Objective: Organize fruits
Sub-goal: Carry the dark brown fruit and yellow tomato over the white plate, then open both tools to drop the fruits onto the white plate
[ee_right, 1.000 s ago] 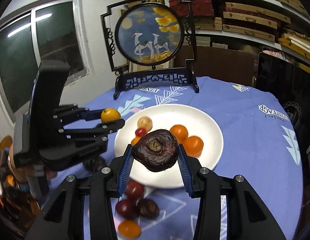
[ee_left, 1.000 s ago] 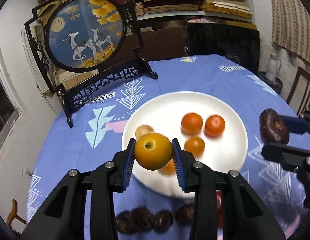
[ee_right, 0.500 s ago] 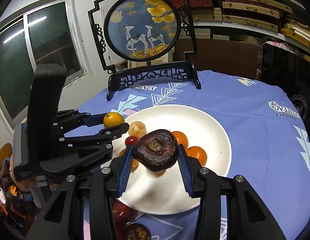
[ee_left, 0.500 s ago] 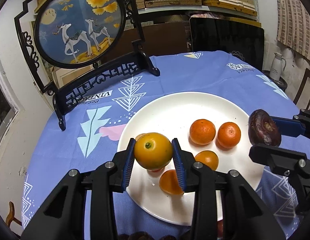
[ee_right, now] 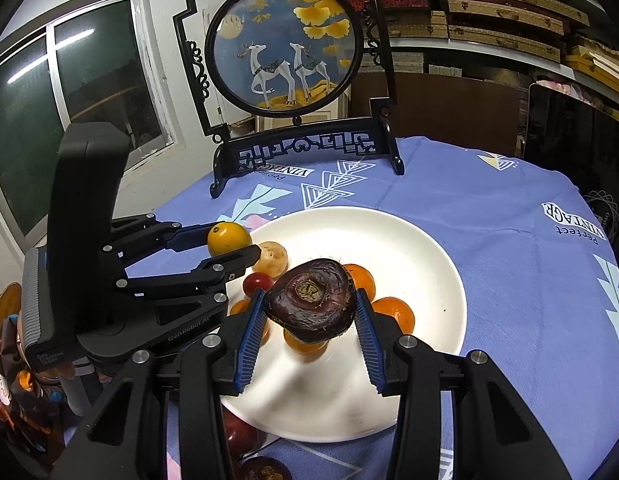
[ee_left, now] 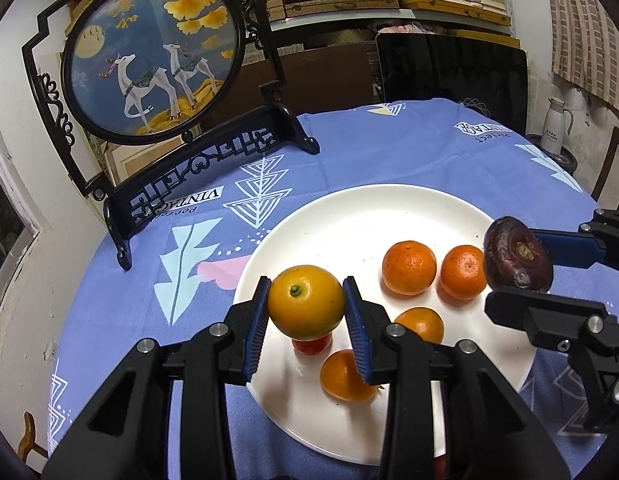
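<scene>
Left gripper point(ee_left: 305, 307): jaws narrowed onto a yellow-orange citrus point(ee_left: 305, 307), blue pads pressing both flanks, stem end facing the camera. Right gripper point(ee_right: 309, 314): jaws clamped the same way on a dark purple-brown wrinkled fruit point(ee_right: 309, 307), calyx scar facing the camera. Neither fruit is touching anything else; both hang above the white plate point(ee_left: 349, 216). Directly under the left jaws sits a small red fruit point(ee_left: 311, 345), with an orange fruit point(ee_left: 343, 376) just beside the right-hand pad and a pair of mandarins point(ee_left: 408, 267) further ahead to the right. Under the right jaws is the same orange cluster. Key relation: the drop target is straight below both loads, but the ground beneath is occupied; bare plate lies ahead of the jaws, toward the far rim. Both grippers look about equally near it, the left one over the near-left rim. Beyond, on the blue-clothed bench point(ee_left: 389, 148), stands the round deer screen point(ee_left: 149, 52).
</scene>
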